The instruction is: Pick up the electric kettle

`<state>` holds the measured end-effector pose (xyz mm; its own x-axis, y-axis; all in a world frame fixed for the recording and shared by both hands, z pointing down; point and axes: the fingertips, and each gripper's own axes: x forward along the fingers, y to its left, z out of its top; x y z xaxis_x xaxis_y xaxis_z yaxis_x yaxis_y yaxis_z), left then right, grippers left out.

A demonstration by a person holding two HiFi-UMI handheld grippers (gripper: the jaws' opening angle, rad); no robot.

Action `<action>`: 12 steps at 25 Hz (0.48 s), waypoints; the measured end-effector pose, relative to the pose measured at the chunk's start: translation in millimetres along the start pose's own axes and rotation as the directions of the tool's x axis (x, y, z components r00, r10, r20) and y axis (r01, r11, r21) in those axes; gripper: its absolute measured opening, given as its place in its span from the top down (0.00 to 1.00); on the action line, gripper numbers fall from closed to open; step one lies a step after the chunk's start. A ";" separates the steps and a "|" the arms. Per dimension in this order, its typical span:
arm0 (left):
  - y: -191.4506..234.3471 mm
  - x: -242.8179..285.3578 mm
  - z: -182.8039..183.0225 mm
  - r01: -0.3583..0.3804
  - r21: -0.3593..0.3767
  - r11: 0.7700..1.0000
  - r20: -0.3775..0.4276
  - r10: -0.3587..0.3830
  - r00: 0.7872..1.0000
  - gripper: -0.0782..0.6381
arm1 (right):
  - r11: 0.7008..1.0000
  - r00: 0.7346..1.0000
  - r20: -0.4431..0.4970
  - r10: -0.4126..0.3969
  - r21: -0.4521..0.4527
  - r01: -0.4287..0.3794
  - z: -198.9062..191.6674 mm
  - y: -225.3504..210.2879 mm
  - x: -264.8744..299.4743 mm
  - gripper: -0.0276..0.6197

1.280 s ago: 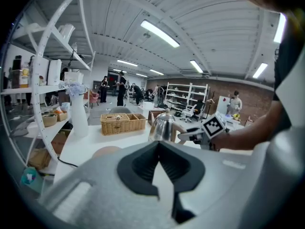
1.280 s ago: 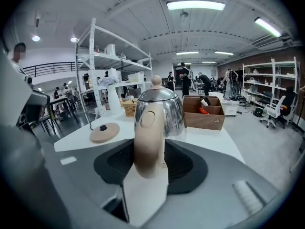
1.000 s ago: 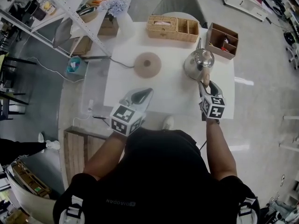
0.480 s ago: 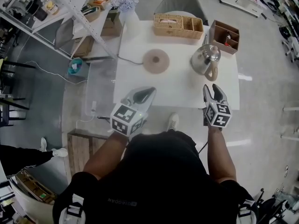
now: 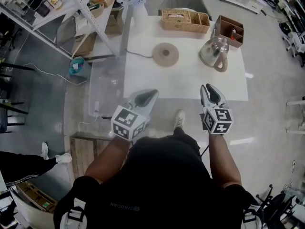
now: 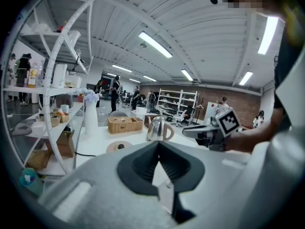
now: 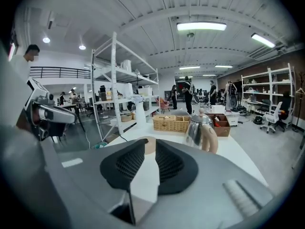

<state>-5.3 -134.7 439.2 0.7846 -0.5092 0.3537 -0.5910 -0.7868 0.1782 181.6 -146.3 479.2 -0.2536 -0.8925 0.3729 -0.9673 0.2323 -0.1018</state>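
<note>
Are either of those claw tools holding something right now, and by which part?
Nothing. The left gripper is shut and empty; the right gripper's jaws have just been closing with nothing between them. The electric kettle stands apart on the white table.

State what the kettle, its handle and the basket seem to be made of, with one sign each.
The kettle looks like polished metal, likely steel: it mirrors the room. Its handle is pale and matt, perhaps wood or plastic. The basket seems wicker or rattan: tan, with visible weave.

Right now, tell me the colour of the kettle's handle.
Light tan handle, on a shiny steel kettle; clearest in the right gripper view.
</note>
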 end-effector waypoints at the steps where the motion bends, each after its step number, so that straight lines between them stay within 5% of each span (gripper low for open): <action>1: -0.9 -5.3 -1.0 0.005 0.002 1.000 0.003 -0.005 1.000 0.89 | 1.000 1.000 0.010 0.018 -0.001 -0.018 1.9 11.3 -3.9 0.87; 4: -3.1 -19.8 -4.0 0.019 0.009 1.000 0.009 -0.020 1.000 0.88 | 0.997 0.997 0.038 0.074 0.012 -0.074 5.6 43.4 -14.0 0.95; 12: -11.2 -40.0 -16.3 0.059 0.019 0.998 0.014 -0.059 0.998 0.88 | 0.987 0.986 0.066 0.154 0.041 -0.157 10.3 100.0 -36.5 0.95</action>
<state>-33.1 -99.8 438.1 0.8208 -0.4665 0.3298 -0.5400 -0.8219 0.1814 94.2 -94.4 445.9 -0.3984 -0.8699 0.2908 -0.9146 0.3531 -0.1969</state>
